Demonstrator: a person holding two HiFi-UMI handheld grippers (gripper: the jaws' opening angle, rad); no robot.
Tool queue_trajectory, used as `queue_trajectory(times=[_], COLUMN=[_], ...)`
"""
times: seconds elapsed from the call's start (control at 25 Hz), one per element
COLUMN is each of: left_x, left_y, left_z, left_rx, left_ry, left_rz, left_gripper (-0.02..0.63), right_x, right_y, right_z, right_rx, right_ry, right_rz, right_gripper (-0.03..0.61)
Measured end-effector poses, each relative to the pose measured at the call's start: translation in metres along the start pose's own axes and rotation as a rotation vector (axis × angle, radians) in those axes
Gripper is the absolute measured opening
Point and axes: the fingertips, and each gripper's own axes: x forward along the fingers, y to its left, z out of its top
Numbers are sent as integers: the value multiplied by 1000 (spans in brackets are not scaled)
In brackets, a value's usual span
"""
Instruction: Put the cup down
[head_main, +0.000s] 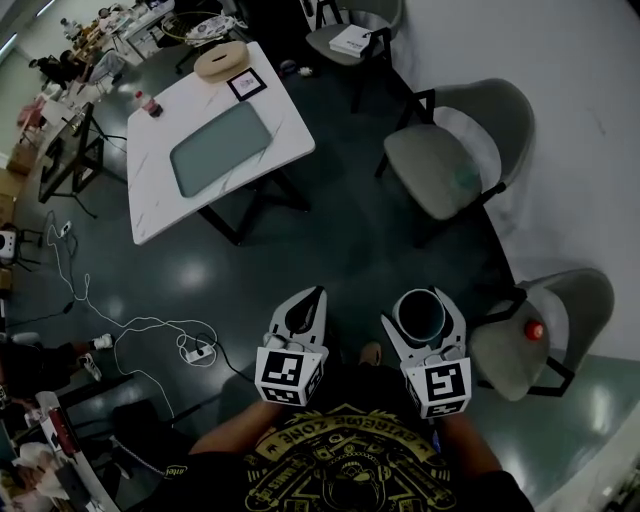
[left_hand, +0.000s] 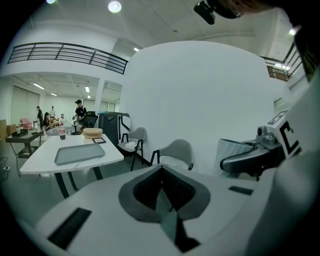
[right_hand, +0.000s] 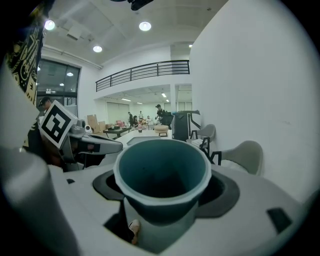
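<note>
A teal round cup (right_hand: 162, 182) is held upright, pinched in the right tool (head_main: 423, 312) above the dark floor (head_main: 340, 240), well apart from the white bench (head_main: 290, 125). The left tool (head_main: 312, 298) is pressed together on nothing.

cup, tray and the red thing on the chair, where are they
cup (right_hand: 162, 172), right gripper view, inner wall
tray (head_main: 220, 148), head view, flat middle
red thing (head_main: 535, 330), head view, top side
</note>
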Motion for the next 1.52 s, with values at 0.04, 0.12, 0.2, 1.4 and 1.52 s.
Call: queue_trajectory(times=[0.04, 0.12, 0.2, 1.4, 1.52], left_x=[2, 6, 10, 34, 36], left_y=[3, 11, 18, 160, 171], left_z=[3, 7, 9, 67, 68], left_rx=[-1, -8, -15, -52, -54], left_ry=[-5, -8, -6, -78, -79], left_rz=[-1, -3, -5, -43, -52], left_gripper=[11, 11, 11, 11, 11], right_x=[4, 12, 21, 146, 154], right_y=[0, 2, 3, 76, 80], right_z=[4, 12, 17, 97, 103], right_rx=[-3, -7, -9, -60, -56], right_ry=[1, 1, 5, 6, 2], right_rz=[-2, -4, -6, -30, -40], right_gripper=[379, 379, 379, 379, 379])
